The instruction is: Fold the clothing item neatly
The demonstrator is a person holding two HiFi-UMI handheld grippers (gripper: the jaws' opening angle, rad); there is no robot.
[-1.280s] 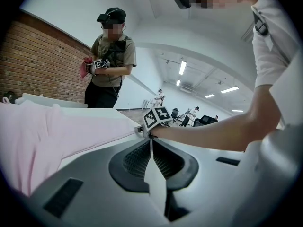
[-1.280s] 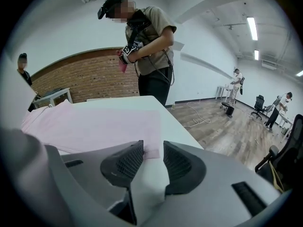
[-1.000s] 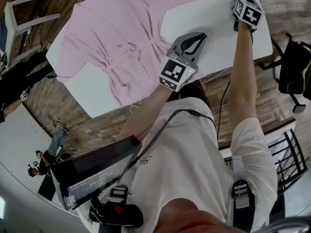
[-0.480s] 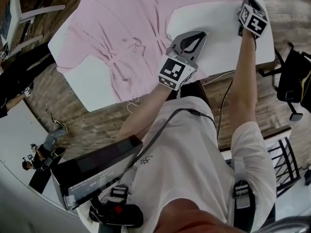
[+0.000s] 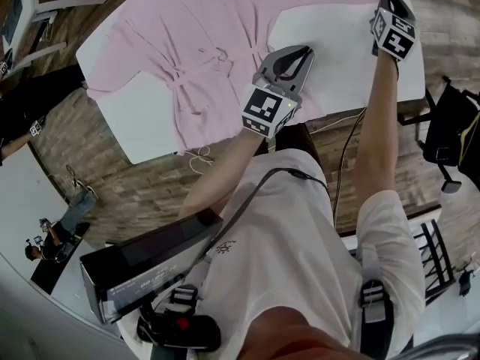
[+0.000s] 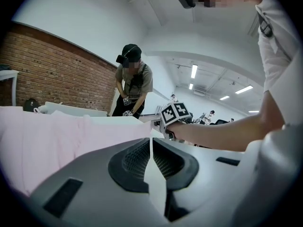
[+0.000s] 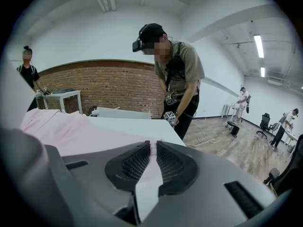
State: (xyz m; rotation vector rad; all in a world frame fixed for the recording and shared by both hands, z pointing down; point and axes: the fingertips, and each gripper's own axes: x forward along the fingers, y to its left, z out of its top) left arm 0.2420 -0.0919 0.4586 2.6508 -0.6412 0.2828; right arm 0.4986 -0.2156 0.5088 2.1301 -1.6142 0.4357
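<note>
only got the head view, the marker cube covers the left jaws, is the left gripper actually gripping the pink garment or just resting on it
Observer: Gripping. In the left gripper view the left gripper is shut, with a thin edge of the pink garment pinched between its jaws.
Operator: ok and the right one, same question
Observer: In the right gripper view the right gripper has just been closing, and its jaws now clamp a pink fold of the same garment.

A pink garment (image 5: 202,43) with a knotted waist tie is lying spread out flat across the white table (image 5: 142,122).
</note>
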